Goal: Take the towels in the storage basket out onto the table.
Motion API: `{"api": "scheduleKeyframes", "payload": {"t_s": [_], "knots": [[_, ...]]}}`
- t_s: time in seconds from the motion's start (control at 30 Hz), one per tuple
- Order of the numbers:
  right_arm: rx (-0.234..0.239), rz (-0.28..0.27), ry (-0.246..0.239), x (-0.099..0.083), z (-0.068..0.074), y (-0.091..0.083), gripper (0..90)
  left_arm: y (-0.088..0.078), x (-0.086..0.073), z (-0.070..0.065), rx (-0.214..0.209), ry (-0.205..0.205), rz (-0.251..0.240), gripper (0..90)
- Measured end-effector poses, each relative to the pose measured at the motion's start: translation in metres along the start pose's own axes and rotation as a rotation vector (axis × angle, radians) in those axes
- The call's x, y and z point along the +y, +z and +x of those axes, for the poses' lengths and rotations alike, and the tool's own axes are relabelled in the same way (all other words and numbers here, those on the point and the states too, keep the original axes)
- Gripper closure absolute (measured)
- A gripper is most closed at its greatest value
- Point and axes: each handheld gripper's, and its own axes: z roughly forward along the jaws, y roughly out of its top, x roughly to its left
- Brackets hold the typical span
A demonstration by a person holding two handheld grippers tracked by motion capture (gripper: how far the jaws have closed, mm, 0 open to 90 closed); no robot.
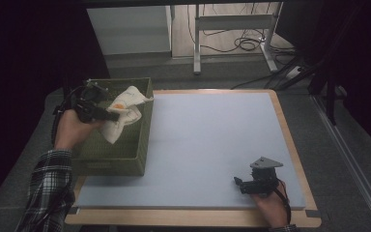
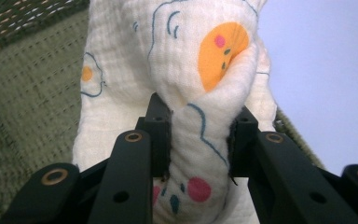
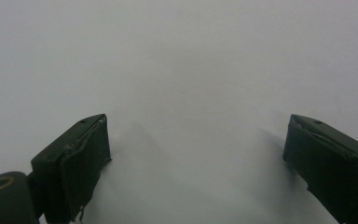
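We've got the grey mat point(image 1: 212, 145) bare bc it's prob the landing spot. Green basket point(image 1: 142, 140) sits at its left edge. Left gripper point(image 2: 199, 140) pinches the printed cloth point(image 2: 177, 70) above the basket; right gripper point(image 3: 196, 158) rests spread wide, w/ nothing between.

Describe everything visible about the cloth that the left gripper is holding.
The cloth is cream-white, with a crinkled, gauze-like weave, printed with orange blobs bearing small faces, blue outlines and pink dots. It is bunched, not folded, and pinched between the pads of the left gripper, which is shut on a thick gather of it. In the high view it hangs above the green woven basket at the table's left side, with one corner draped over the basket's right rim.
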Motion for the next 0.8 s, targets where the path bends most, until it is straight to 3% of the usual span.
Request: {"api": "scheduleKeyframes", "payload": {"t_s": [0.8], "knots": [[0.0,0.0,0.001,0.0,0.0,0.0,7.5,0.028,0.035,-0.057,-0.066,0.138,0.034,68.4]]}}
